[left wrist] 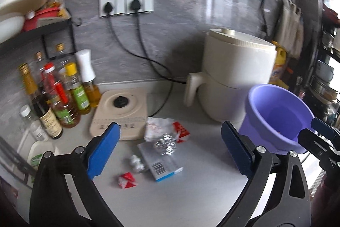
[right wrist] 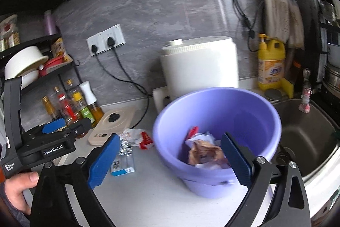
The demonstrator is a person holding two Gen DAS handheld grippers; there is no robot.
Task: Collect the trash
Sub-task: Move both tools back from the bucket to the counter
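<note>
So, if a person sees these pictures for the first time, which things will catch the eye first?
Probably the purple bucket on the white counter, beside the sink, already holding crumpled wrappers. Next, the litter left of it: a blue-edged box, crushed foil and red-and-white wrappers. Behind stands a white appliance against the grey wall, with oil bottles at the far left.

My left camera looks down close over the pale grey countertop [left wrist: 170, 195]; my right faces the lilac plastic bucket [right wrist: 214, 103] nearby. Both share that bucket [left wrist: 274, 103].
</note>
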